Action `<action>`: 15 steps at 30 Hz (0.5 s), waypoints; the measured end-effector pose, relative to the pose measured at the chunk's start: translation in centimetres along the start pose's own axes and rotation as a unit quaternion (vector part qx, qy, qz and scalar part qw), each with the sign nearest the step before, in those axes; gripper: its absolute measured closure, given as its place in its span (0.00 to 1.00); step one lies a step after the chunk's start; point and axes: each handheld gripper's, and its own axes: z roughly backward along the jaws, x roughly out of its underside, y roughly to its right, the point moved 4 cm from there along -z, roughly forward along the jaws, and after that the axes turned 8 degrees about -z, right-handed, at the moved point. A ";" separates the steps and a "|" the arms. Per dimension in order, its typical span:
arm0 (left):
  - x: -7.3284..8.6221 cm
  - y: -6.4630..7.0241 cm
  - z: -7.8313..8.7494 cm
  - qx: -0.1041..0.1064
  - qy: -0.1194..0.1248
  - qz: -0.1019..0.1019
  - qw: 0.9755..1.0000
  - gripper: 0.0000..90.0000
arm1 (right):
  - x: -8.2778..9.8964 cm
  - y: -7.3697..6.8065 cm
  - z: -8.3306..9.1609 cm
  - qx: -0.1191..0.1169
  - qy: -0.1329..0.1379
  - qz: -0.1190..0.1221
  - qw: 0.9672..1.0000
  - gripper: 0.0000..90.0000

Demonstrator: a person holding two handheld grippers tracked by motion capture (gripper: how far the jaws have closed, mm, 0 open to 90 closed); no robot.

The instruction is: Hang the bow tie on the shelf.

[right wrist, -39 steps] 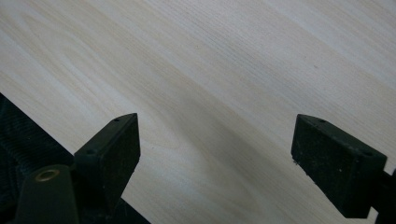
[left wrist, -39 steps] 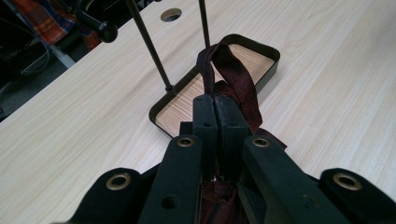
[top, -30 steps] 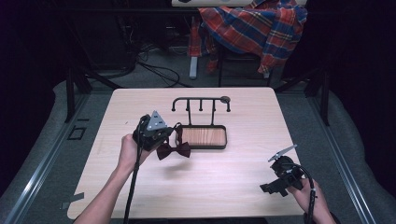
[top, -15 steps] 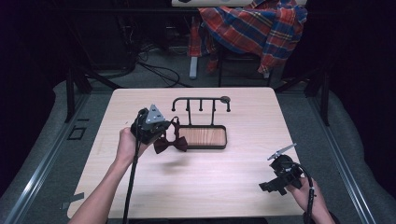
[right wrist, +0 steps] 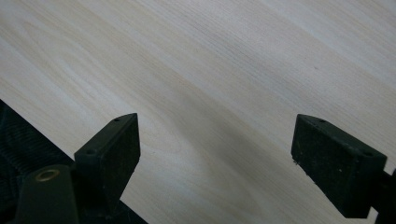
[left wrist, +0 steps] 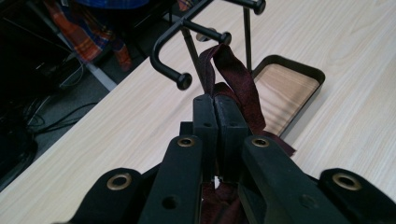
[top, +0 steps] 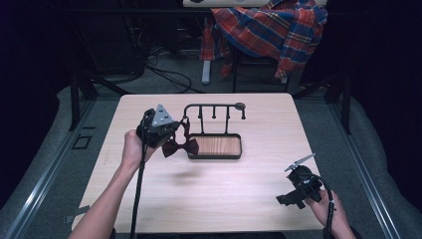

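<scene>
A dark red bow tie [top: 180, 147] hangs in the air from its strap, on which my left gripper [top: 171, 133] is shut. The strap loop [left wrist: 227, 70] rises from between the jaws toward the left end hook [left wrist: 183, 80] of a black hook rack [top: 214, 106]; whether it touches a hook I cannot tell. The rack stands on a black tray with a wooden floor [top: 219, 145]. At the table's front right my right gripper [top: 288, 198] is held low over bare wood, its fingers [right wrist: 112, 149] wide open with nothing between them.
A plaid shirt [top: 271, 25] is draped over a stand behind the table. Cables lie on the grey floor at the back left. The wooden table top [top: 214, 189] lies bare in front of the tray. A cable trails from each gripper.
My left gripper has carried the bow tie up and toward the rack's left end. The right gripper has barely moved.
</scene>
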 end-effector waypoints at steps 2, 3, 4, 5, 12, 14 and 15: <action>-0.1 -0.1 0.0 0.000 0.001 0.000 1.000 0.98 | 0.0 0.0 0.0 0.003 -0.005 0.003 1.000 0.17; -0.2 -0.2 0.0 -0.001 0.002 0.000 1.000 0.98 | 0.1 0.1 0.0 0.009 -0.009 0.005 1.000 0.17; -0.5 -0.5 0.1 -0.001 0.003 0.000 1.000 0.98 | 0.1 0.0 -0.1 0.000 0.002 -0.004 1.000 0.17; -0.6 -0.6 0.1 -0.002 0.007 0.005 1.000 0.98 | 0.1 0.1 0.0 -0.001 -0.002 0.000 1.000 0.17; -1.4 -1.0 -0.2 -0.004 0.001 0.004 1.000 0.98 | 0.3 0.1 0.1 -0.001 -0.010 0.008 1.000 0.17; -1.6 -1.2 -0.5 -0.005 -0.004 0.001 1.000 0.98 | 0.3 0.0 0.0 -0.006 -0.003 0.004 1.000 0.17; -1.7 -1.3 -0.5 -0.004 -0.005 0.003 1.000 0.98 | 0.3 0.0 0.0 -0.007 -0.004 0.005 1.000 0.17</action>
